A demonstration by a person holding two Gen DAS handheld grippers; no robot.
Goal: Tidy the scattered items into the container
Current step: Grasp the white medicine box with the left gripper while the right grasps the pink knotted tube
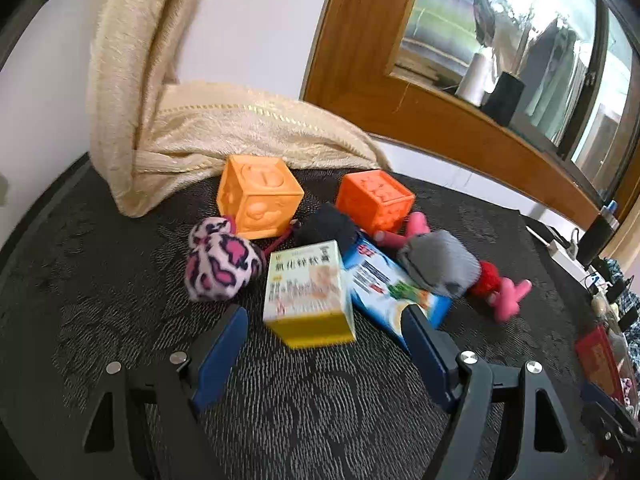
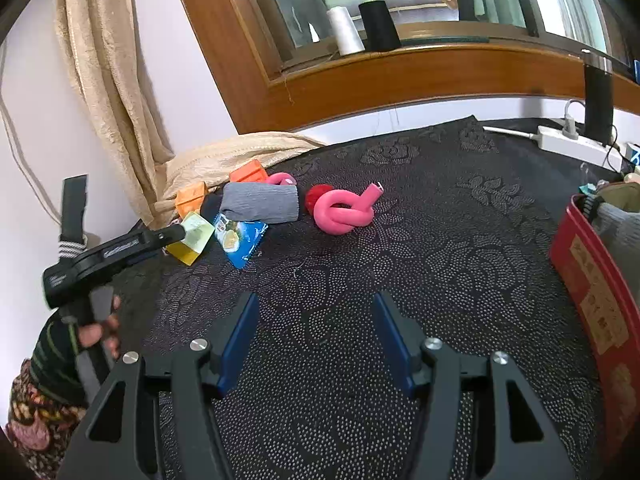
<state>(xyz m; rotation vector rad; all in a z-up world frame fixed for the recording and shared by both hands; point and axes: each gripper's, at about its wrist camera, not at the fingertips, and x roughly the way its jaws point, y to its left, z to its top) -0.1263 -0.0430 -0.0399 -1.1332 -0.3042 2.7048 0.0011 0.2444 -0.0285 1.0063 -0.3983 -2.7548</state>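
My left gripper (image 1: 324, 320) is open, its blue fingers on either side of a small yellow-and-white carton (image 1: 308, 292) on the dark table. Behind the carton lie a pink leopard-print plush (image 1: 220, 264), a blue snack packet (image 1: 392, 292), a grey sock roll (image 1: 440, 264), a dark sock (image 1: 328, 226), two orange cubes (image 1: 260, 196) (image 1: 374, 202) and a pink knotted foam tube (image 1: 512, 296). My right gripper (image 2: 316, 312) is open over bare tablecloth, nothing between its fingers. The red container (image 2: 600, 300) stands at the right edge. In the right wrist view the pink tube (image 2: 344, 212) and carton (image 2: 192, 238) show too.
A cream curtain (image 1: 132, 92) drapes onto the table's back left corner. A wooden window frame (image 2: 360, 80) runs behind, with thread spools (image 2: 346, 30) on the sill. A white power strip (image 2: 576, 146) lies at the back right. A person's hand (image 2: 96, 332) holds the left gripper.
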